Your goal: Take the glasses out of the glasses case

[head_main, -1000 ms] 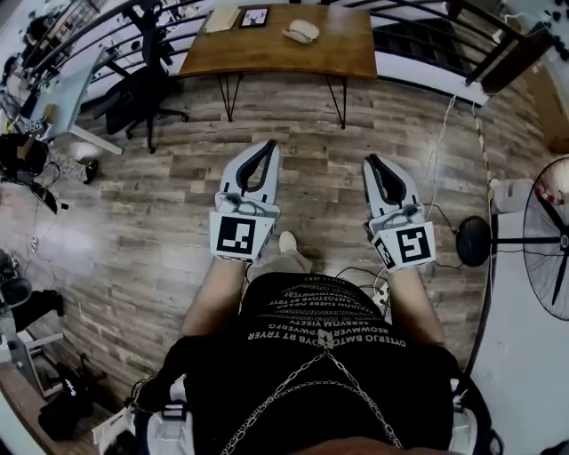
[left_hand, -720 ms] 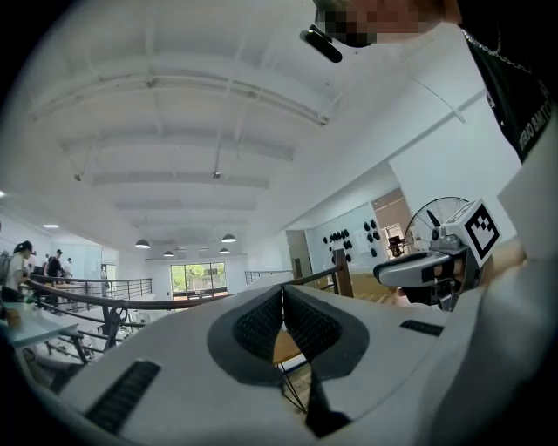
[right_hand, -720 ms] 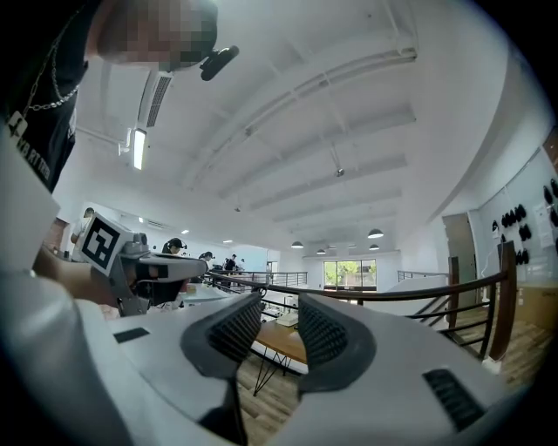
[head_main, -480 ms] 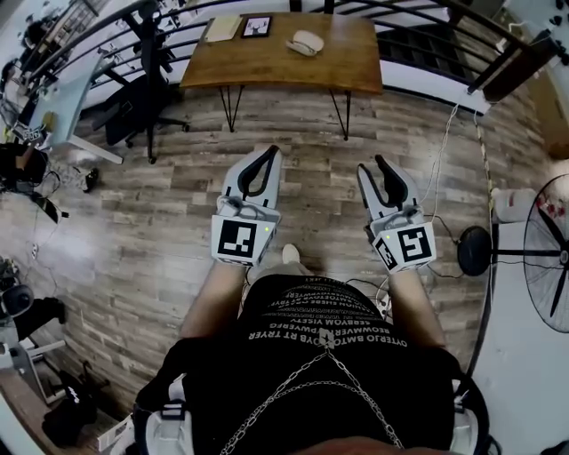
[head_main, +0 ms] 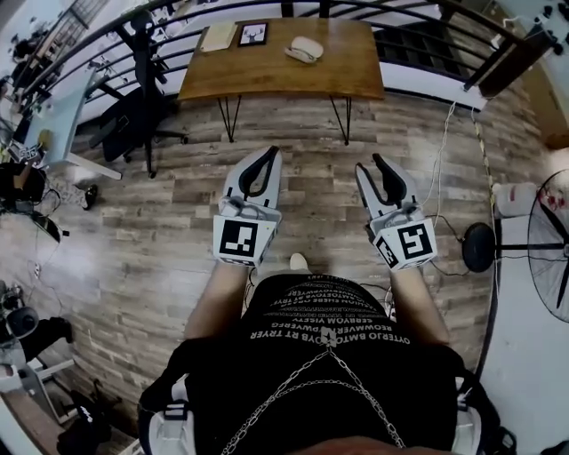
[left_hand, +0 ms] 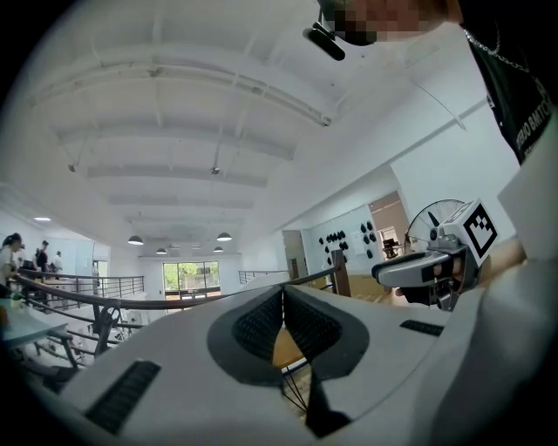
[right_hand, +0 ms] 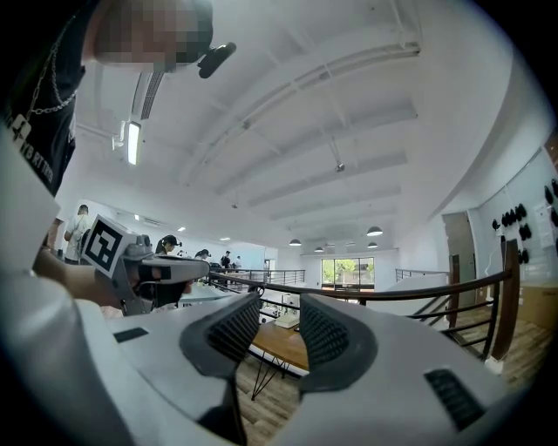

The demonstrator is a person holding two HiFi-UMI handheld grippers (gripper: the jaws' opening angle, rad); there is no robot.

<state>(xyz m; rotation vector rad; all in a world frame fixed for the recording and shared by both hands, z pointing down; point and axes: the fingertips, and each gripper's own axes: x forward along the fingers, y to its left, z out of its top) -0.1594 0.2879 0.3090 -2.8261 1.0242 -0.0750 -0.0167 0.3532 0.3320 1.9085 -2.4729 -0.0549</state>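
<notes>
A white oval glasses case [head_main: 305, 49] lies shut on a wooden table [head_main: 338, 67] at the far end of the plank floor in the head view; no glasses show. Both grippers are held out level, well short of the table and apart from the case. My left gripper [head_main: 267, 156] is shut, its pads meeting with nothing between them [left_hand: 282, 296]. My right gripper [head_main: 371, 166] is open; its jaws have just been opening and hold nothing [right_hand: 279, 318]. Between its jaws the right gripper view shows the table [right_hand: 283, 347] far ahead with a pale object on it.
On the table also lie a framed picture [head_main: 253, 34] and a notebook [head_main: 218, 36]. A black railing [head_main: 418, 22] runs behind it. An office chair [head_main: 133, 98] and a desk stand at left. A floor fan [head_main: 556, 253] and cables are at right.
The right gripper's jaws, shut a second ago, now stand apart. The table has drifted slightly down in the head view as both grippers travel toward it. The left gripper stays shut.
</notes>
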